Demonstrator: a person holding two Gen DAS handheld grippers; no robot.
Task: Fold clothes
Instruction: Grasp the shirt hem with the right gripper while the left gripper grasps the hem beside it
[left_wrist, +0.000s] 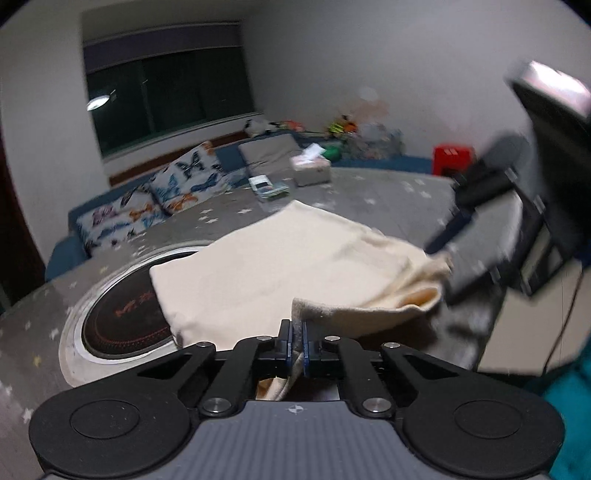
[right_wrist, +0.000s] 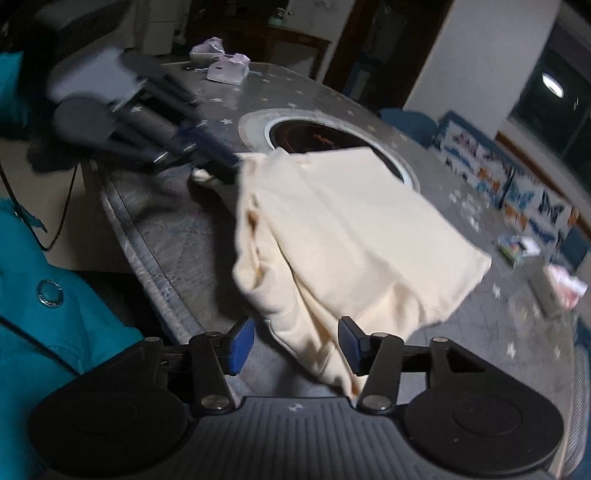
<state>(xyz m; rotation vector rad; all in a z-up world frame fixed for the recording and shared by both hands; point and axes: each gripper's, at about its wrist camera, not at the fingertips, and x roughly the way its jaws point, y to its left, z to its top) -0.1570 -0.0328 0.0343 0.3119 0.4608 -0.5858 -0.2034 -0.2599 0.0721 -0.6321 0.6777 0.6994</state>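
We have the cream garment (left_wrist: 280, 258) lying partly folded on the counter (left_wrist: 388, 192), its far edge draped over the rim of the round black hob (left_wrist: 118, 325) set into the star-patterned top. Our left tongs (left_wrist: 295, 345) are pinched tight on a corner of the cloth, fabric squeezed between the blue pads and trailing down behind them. Over on the right, our right tongs (right_wrist: 295, 345) stand about half open; the near fold of the garment (right_wrist: 351, 236) lies between the blue pads (right_wrist: 240, 345) but they are not pressing on it. No earlier look at them, so that is all we can say of their stance. In the left view the right tongs (left_wrist: 439, 247) show blurred at the garment's right edge. Around us: a tissue box (left_wrist: 310, 168) and a small packet (left_wrist: 267, 186) further along the counter, butterfly cushions (left_wrist: 184, 181) on the sofa behind, a red stool (left_wrist: 452, 157), and a teal sleeve (right_wrist: 48, 295) close by the counter's edge.
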